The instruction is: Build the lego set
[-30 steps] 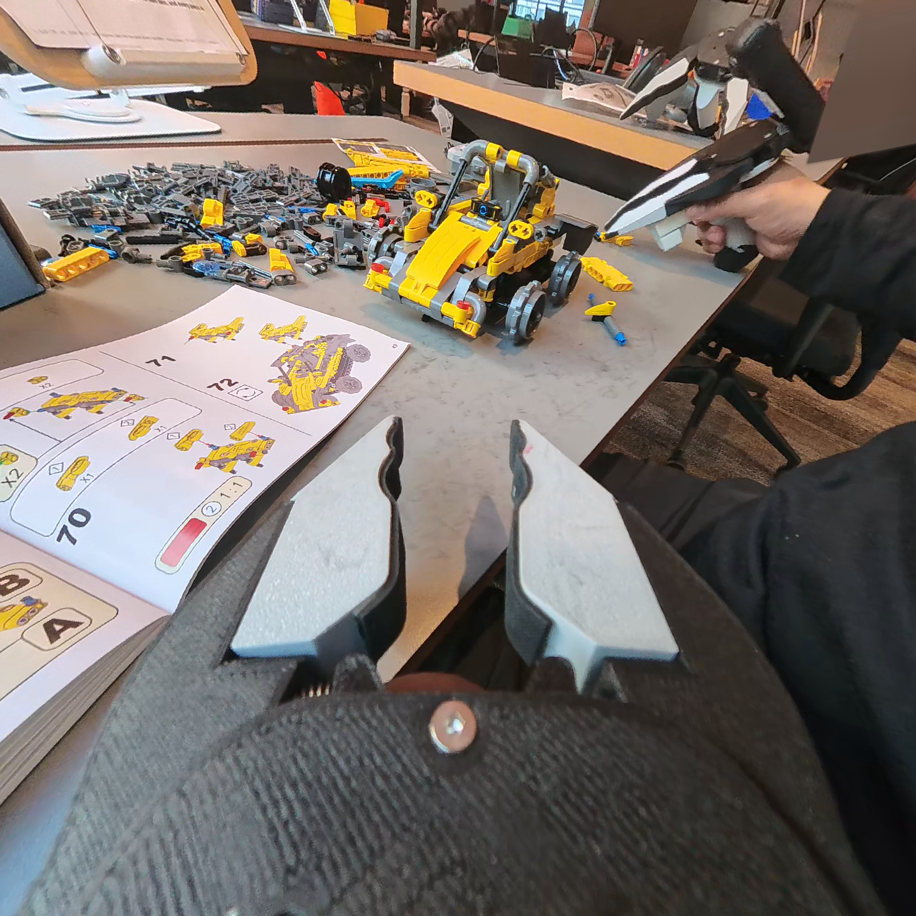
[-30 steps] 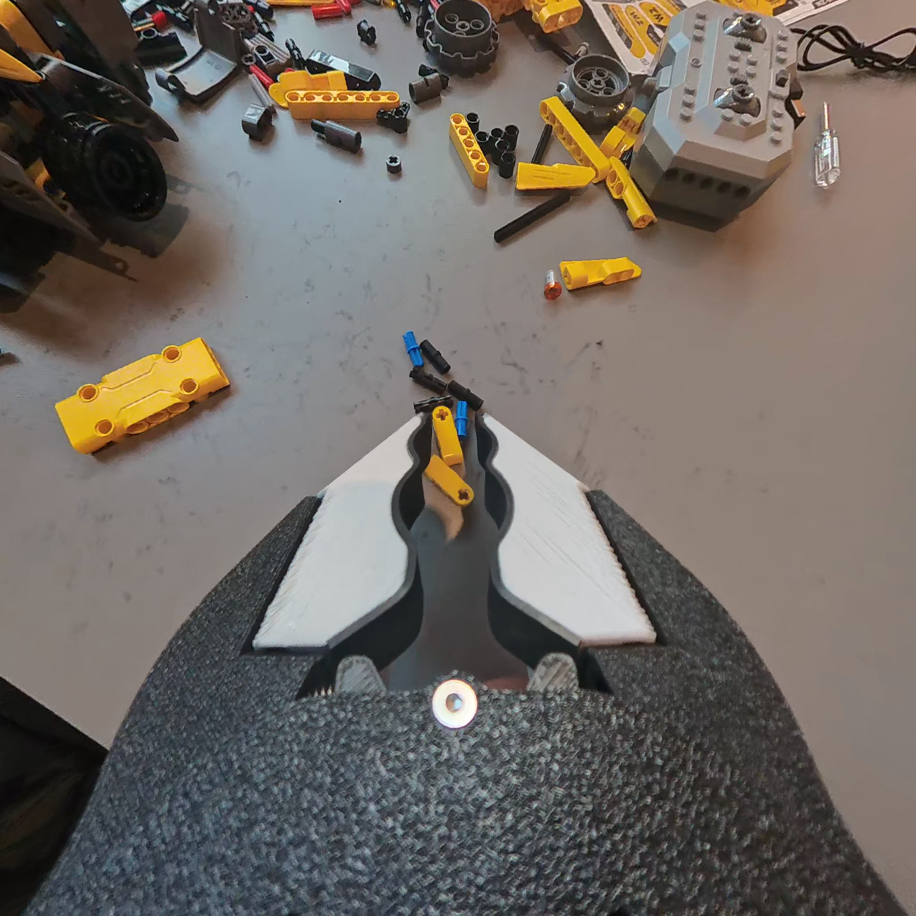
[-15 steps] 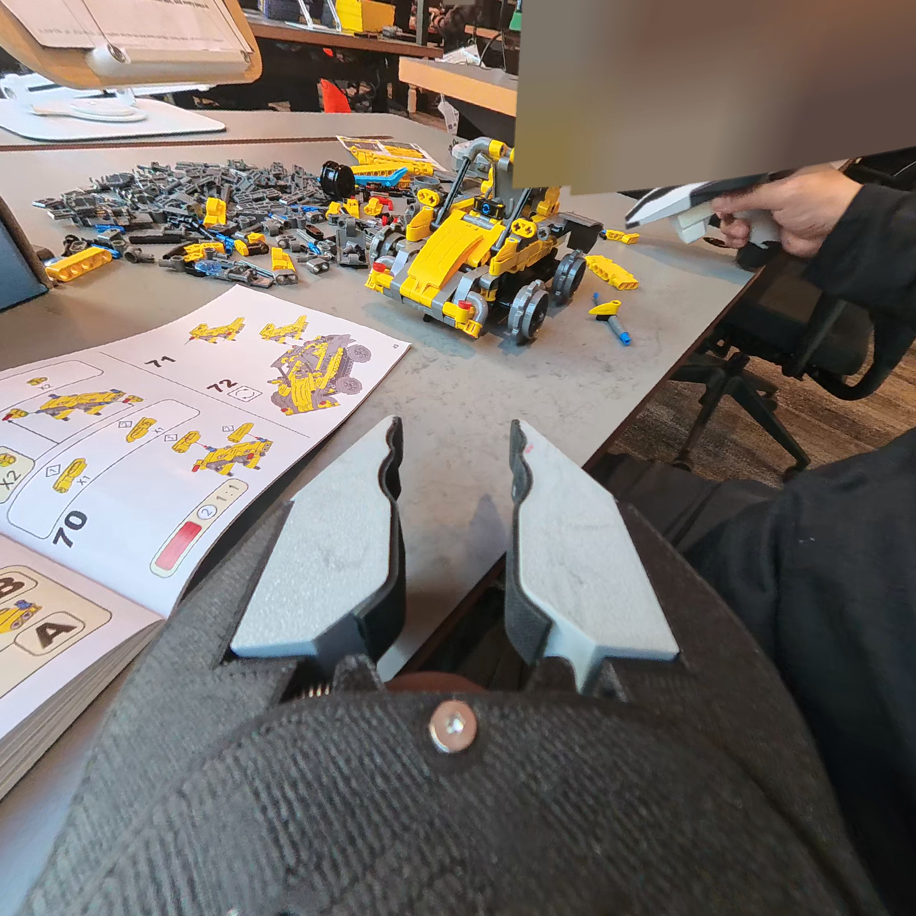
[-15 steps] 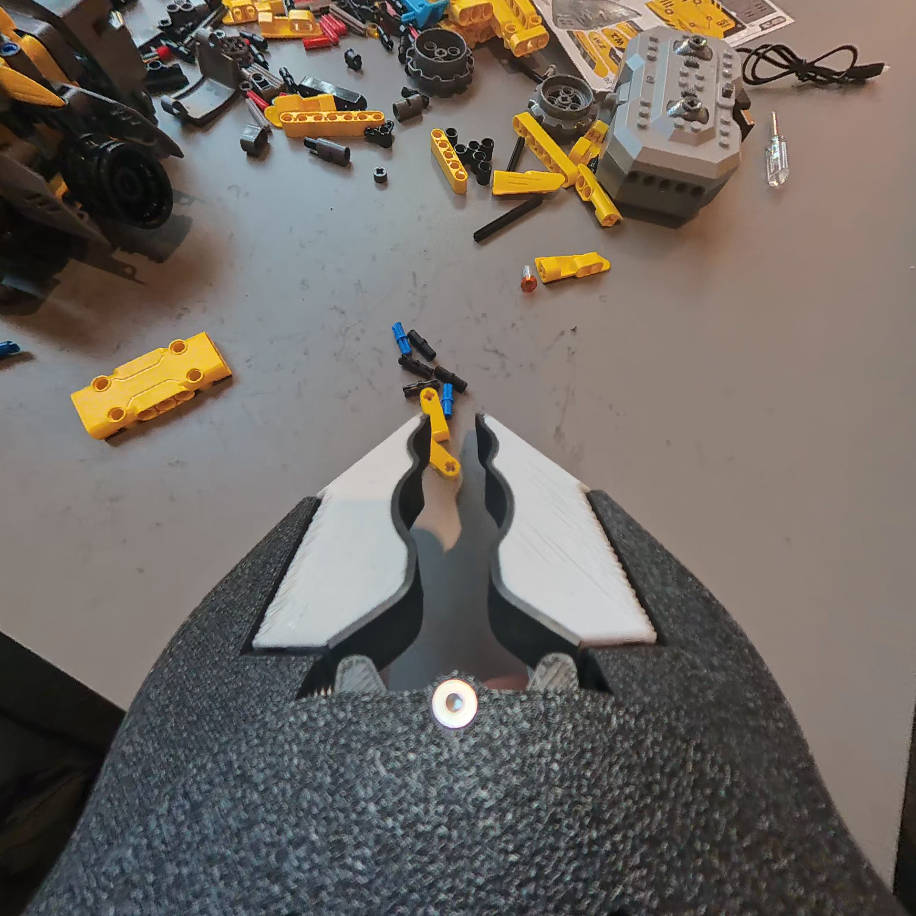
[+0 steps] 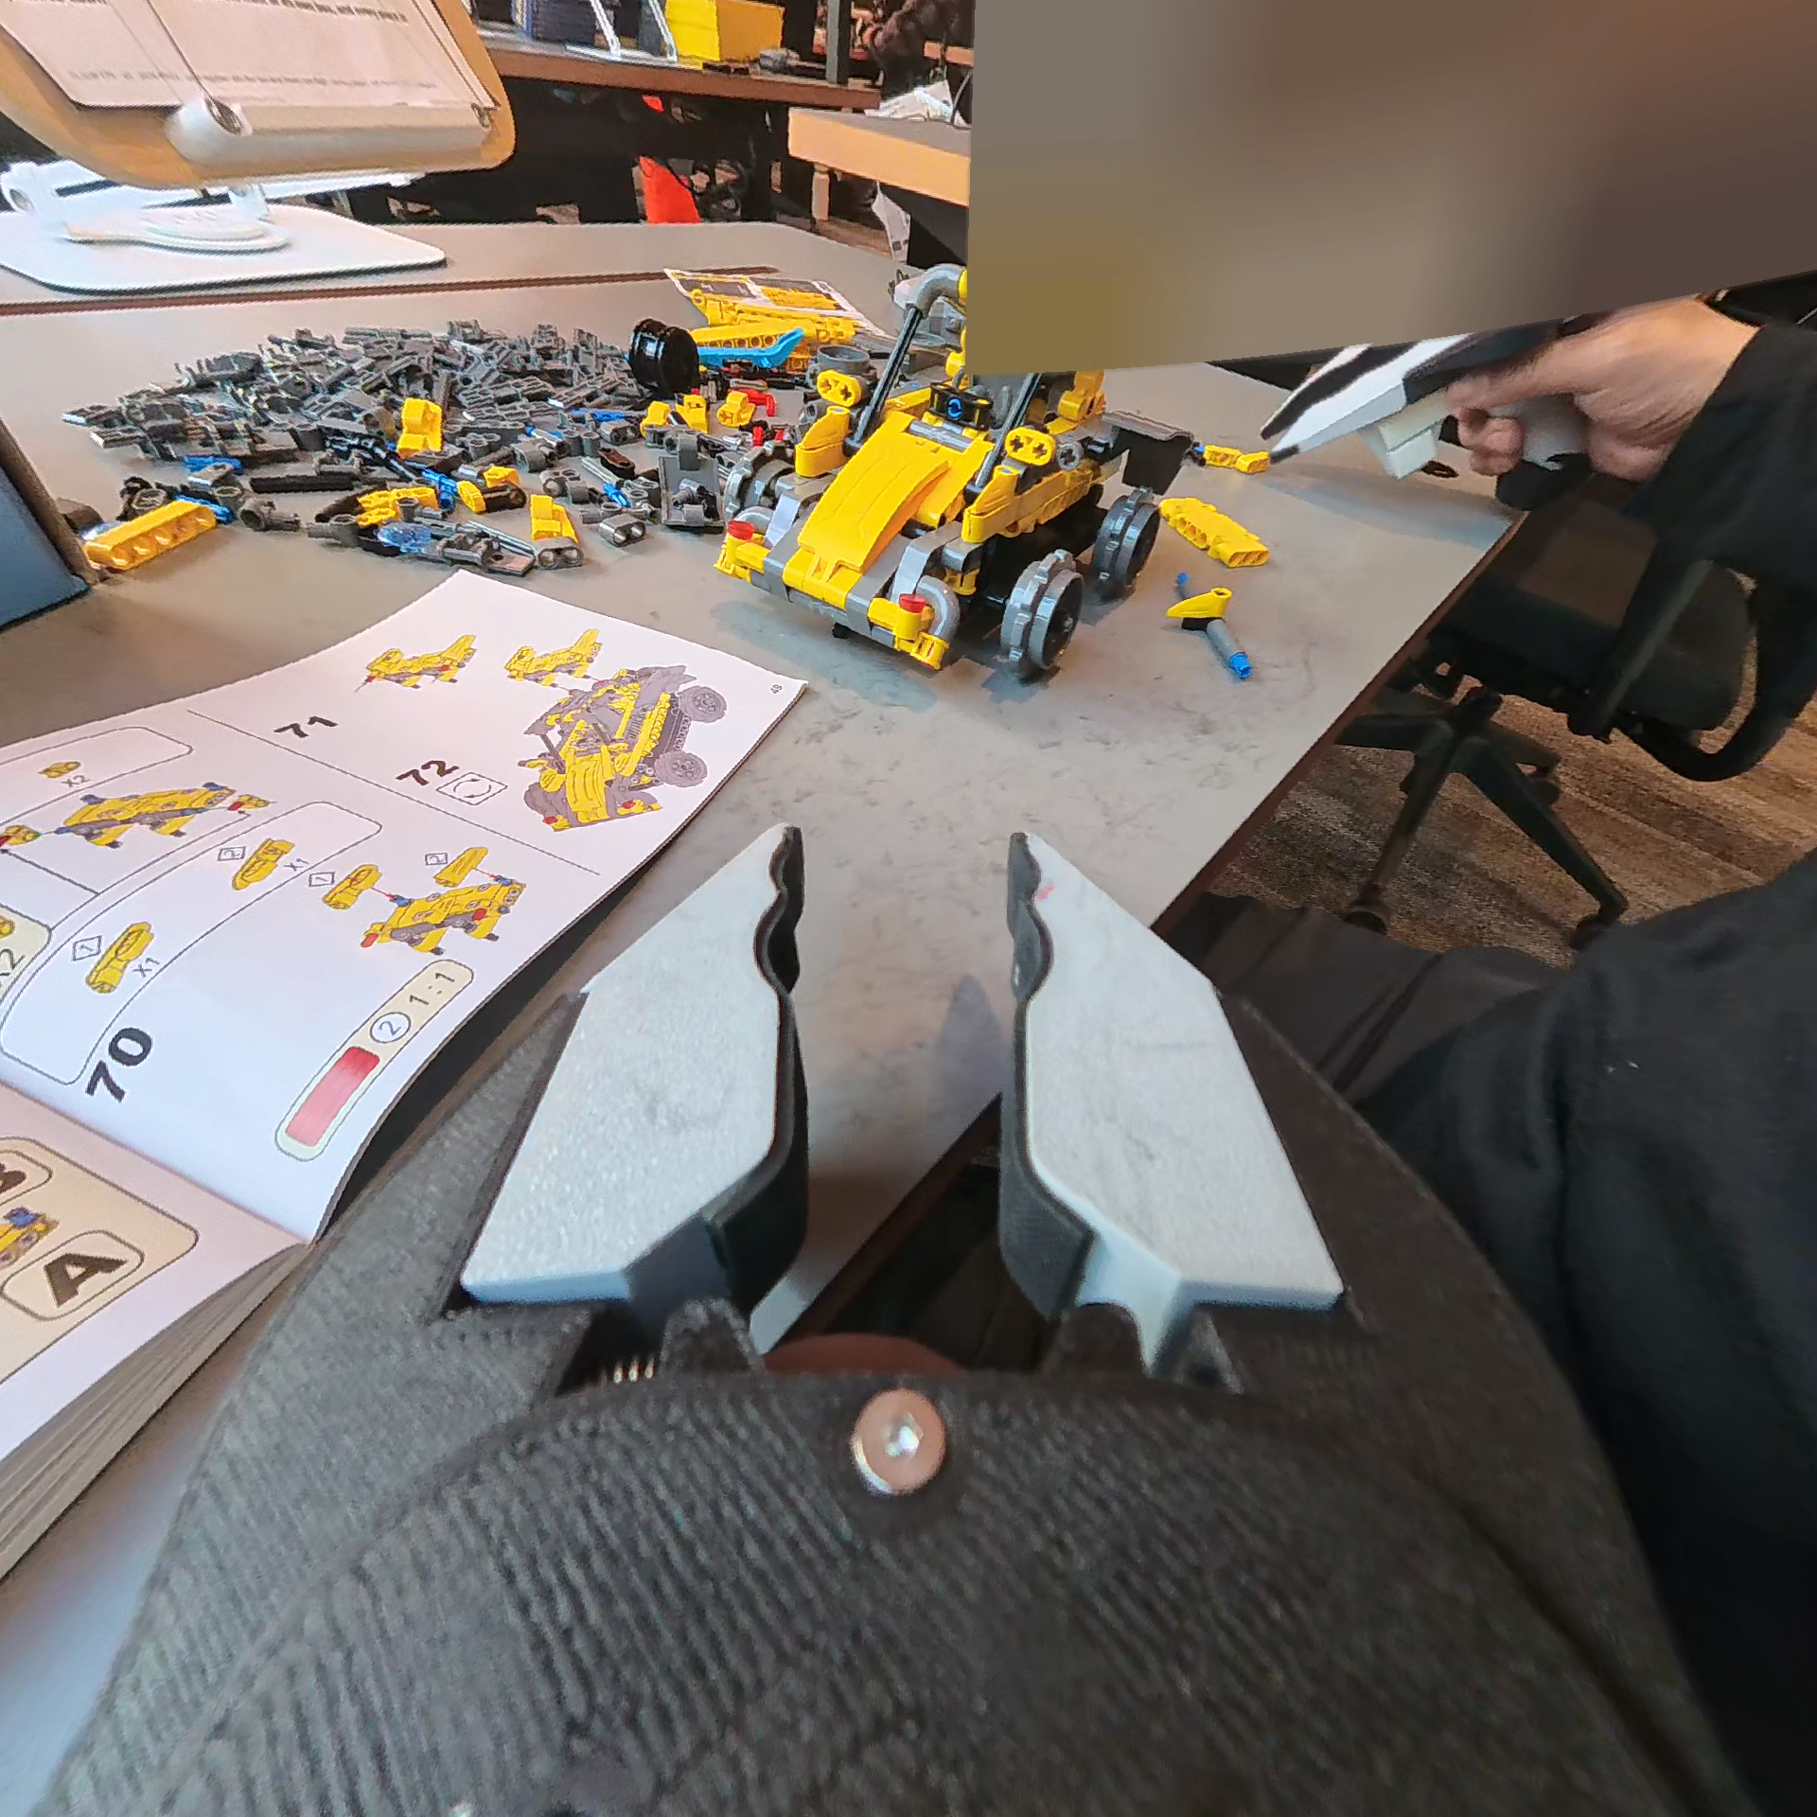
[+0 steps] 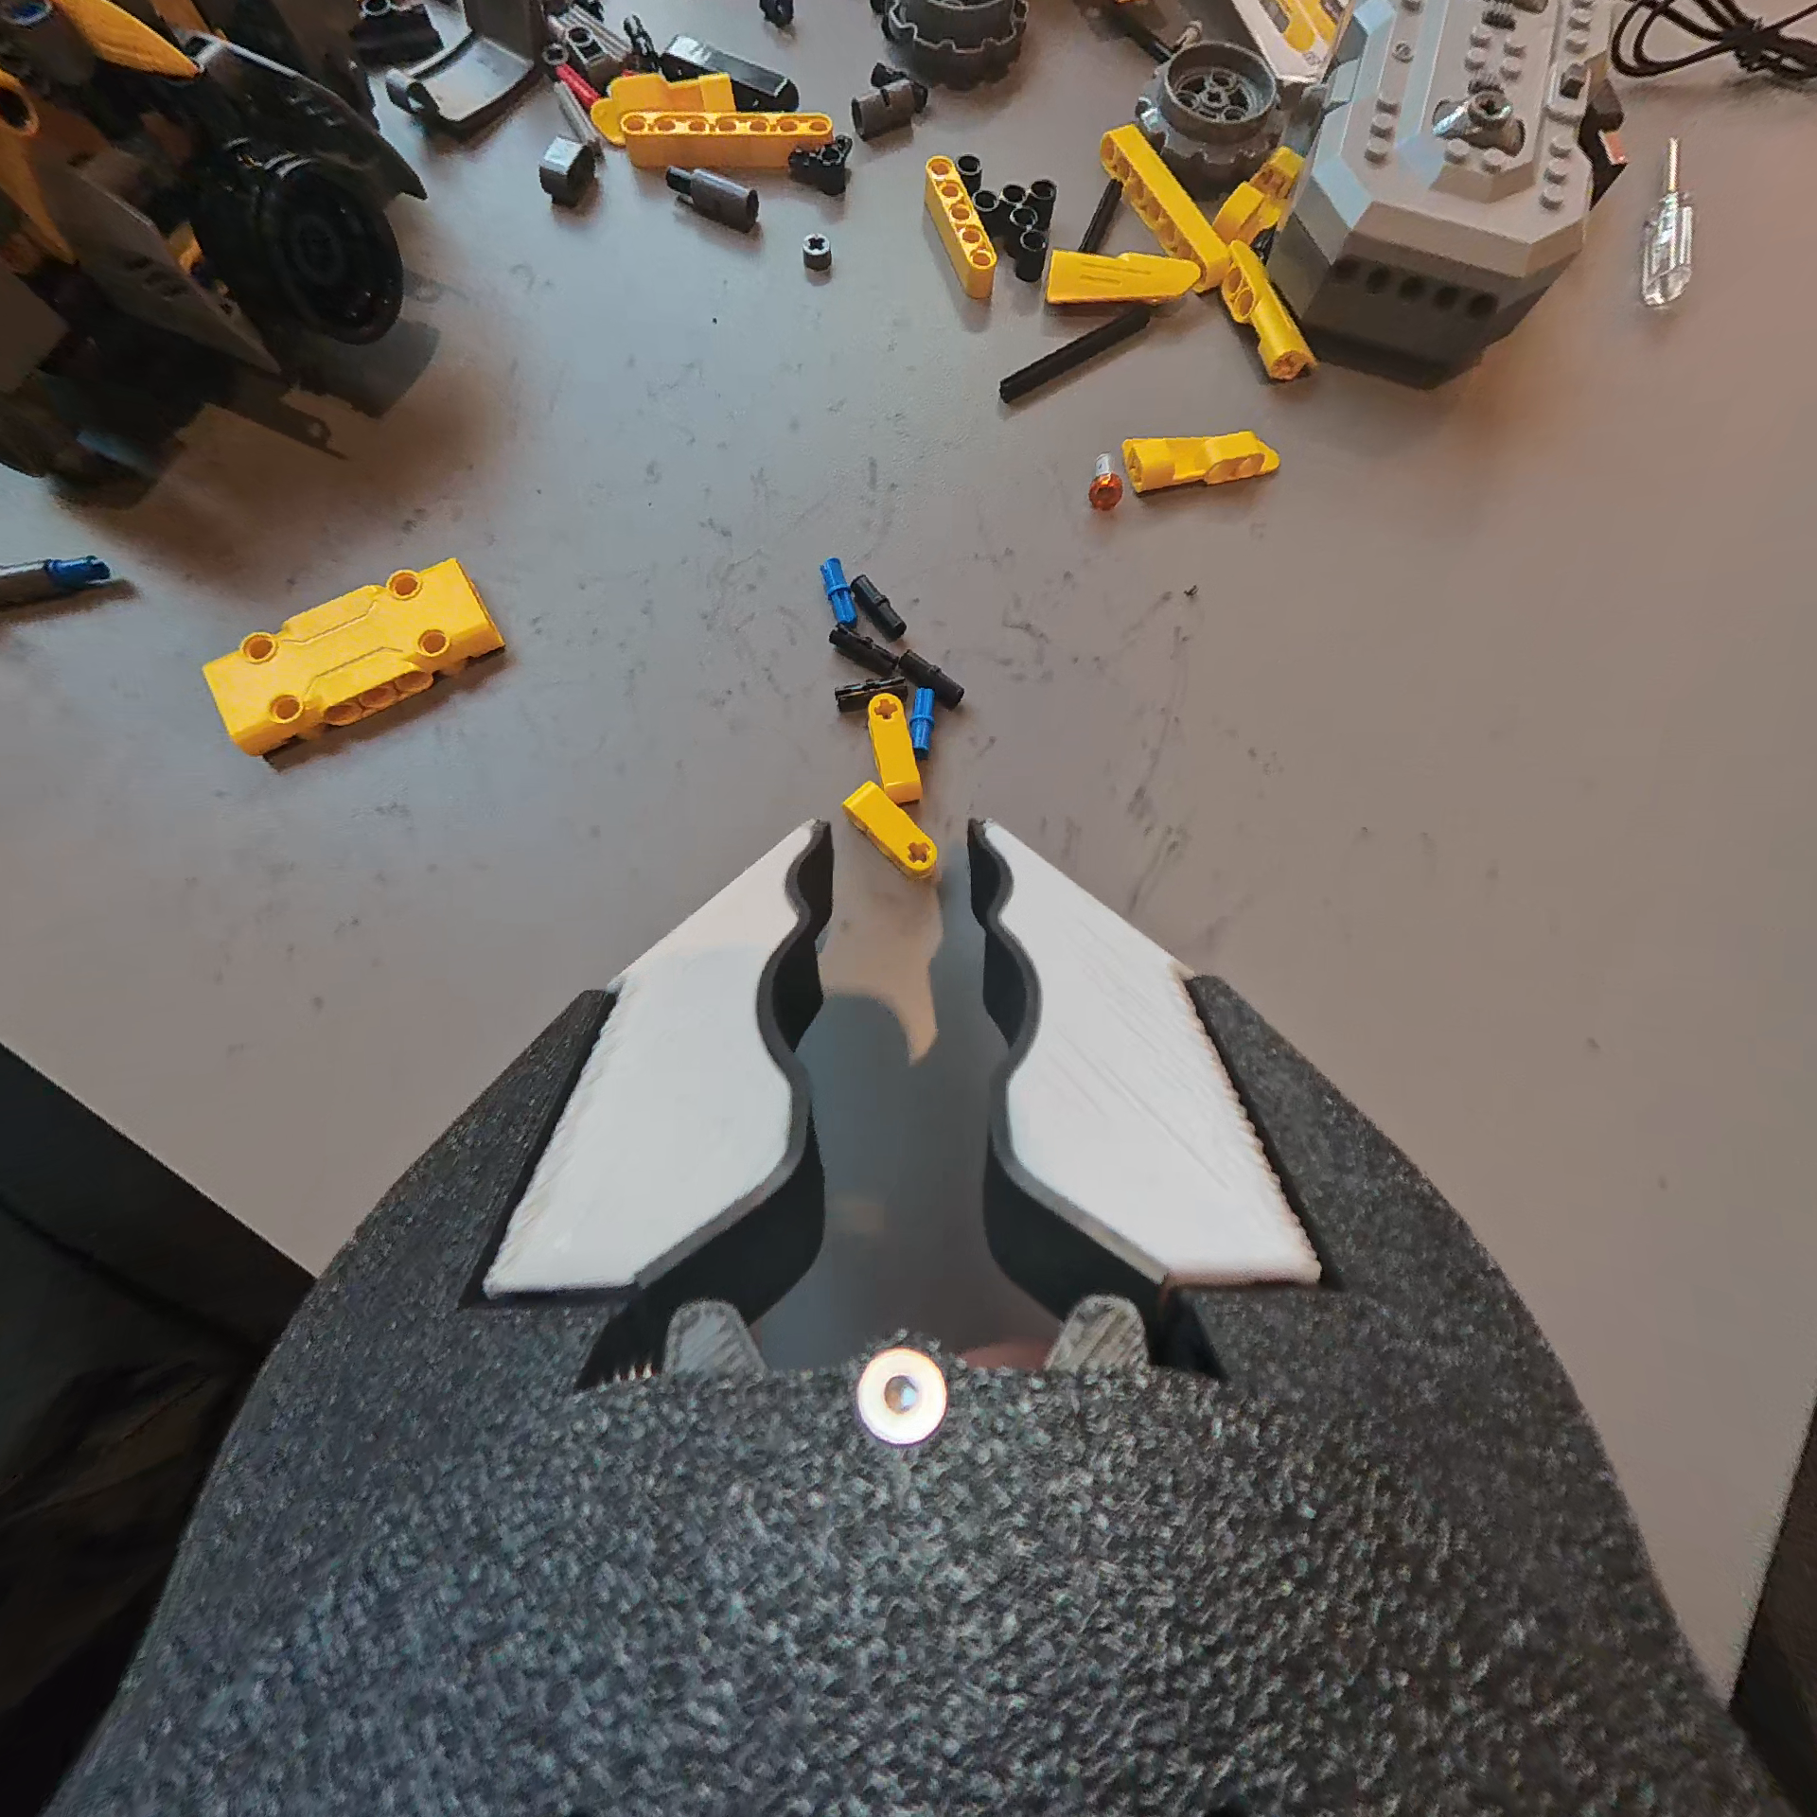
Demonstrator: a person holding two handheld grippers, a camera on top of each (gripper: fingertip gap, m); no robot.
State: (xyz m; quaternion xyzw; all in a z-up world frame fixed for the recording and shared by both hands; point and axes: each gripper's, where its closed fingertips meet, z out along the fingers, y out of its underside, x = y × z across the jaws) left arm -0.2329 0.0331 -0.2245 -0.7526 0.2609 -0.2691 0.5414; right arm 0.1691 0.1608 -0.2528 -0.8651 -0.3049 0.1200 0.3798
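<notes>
Grippers are seen over a grey table [image 5: 983, 777]. The left gripper [image 5: 900, 865] is held wide apart and empty near the front edge, beside an open instruction booklet [image 5: 393, 836]. A partly assembled yellow brick vehicle [image 5: 944, 521] is seen mid-table, with loose pieces [image 5: 393, 442] unassembled behind it. The right gripper [image 6: 900, 846] is parted and empty, just short of a small yellow connector [image 6: 890, 828] and scattered pins [image 6: 885, 649].

Yellow vehicle [image 6: 187, 216] cut by left edge; grey block [image 6: 1455, 177] cut at top.
</notes>
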